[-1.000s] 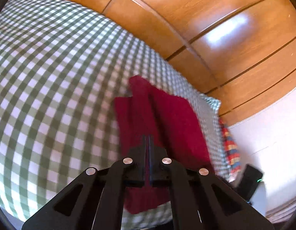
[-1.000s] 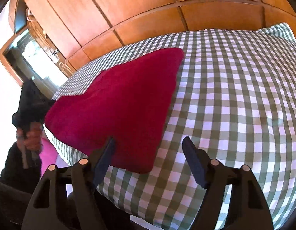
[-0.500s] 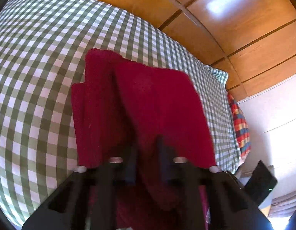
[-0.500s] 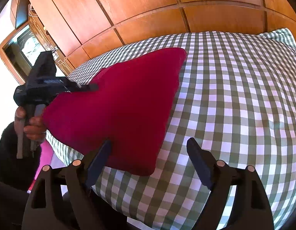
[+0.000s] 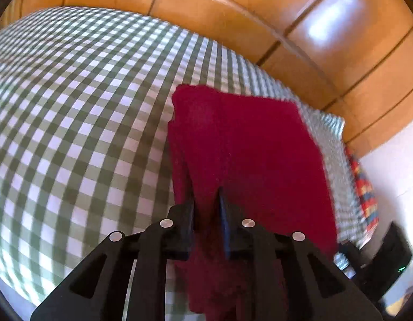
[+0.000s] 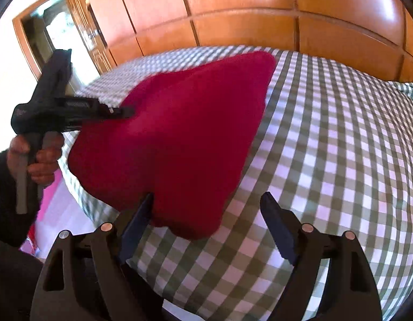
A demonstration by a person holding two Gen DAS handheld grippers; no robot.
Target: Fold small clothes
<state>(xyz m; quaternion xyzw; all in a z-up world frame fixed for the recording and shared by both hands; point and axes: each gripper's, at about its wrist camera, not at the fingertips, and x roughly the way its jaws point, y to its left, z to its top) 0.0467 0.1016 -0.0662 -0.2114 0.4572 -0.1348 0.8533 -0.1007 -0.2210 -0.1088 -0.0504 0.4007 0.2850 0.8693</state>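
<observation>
A dark red cloth lies on the green-and-white checked bed, partly lifted and creased. My left gripper is shut on a fold of the red cloth at its near edge. In the right wrist view the red cloth spreads over the bed's left part, and the left gripper grips its far left edge. My right gripper is open, its jaws wide apart, hovering at the cloth's near corner without touching it.
Wooden wall panels stand behind the bed. A striped multicoloured fabric hangs at the bed's right edge beside a black device. A window or mirror frame shows at far left. The checked bed stretches right.
My left gripper has closed on the red cloth's edge and lifted it slightly. The right gripper has stayed open and moved a little closer to the cloth's corner.
</observation>
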